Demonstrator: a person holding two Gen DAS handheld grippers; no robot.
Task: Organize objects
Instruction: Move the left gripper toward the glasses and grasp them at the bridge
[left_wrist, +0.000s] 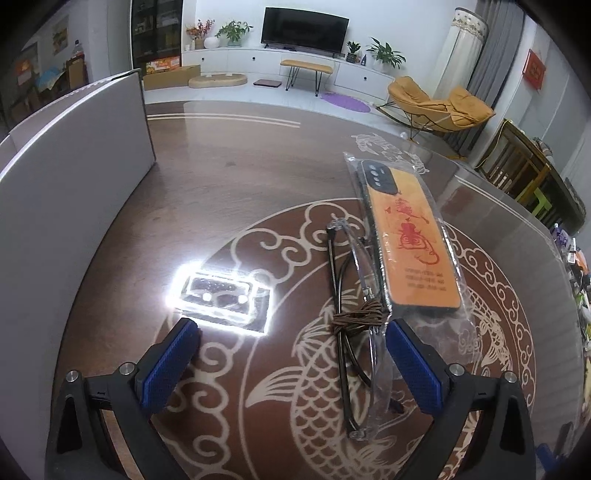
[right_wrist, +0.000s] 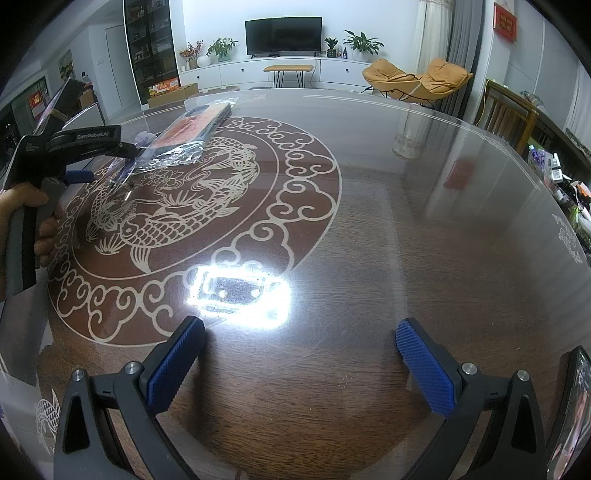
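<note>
In the left wrist view, folded clear-rimmed glasses (left_wrist: 354, 332) with black temples lie on the brown fish-patterned table (left_wrist: 229, 173). A small brown cord coil (left_wrist: 360, 314) rests on them. An orange phone case in a clear plastic bag (left_wrist: 408, 236) lies just right of the glasses. My left gripper (left_wrist: 291, 328) is open, its jaws either side of the near end of the glasses, right pad (left_wrist: 410, 365) close to the frame. It also shows in the right wrist view (right_wrist: 79, 176), beside the bagged case (right_wrist: 192, 127). My right gripper (right_wrist: 301, 332) is open and empty over bare table.
A grey box wall (left_wrist: 74, 206) stands at the left of the table. A bright lamp reflection (left_wrist: 221, 291) glares on the glass top. A dark phone (right_wrist: 570, 413) lies at the right edge near the right gripper. Chairs and clutter line the table's right side.
</note>
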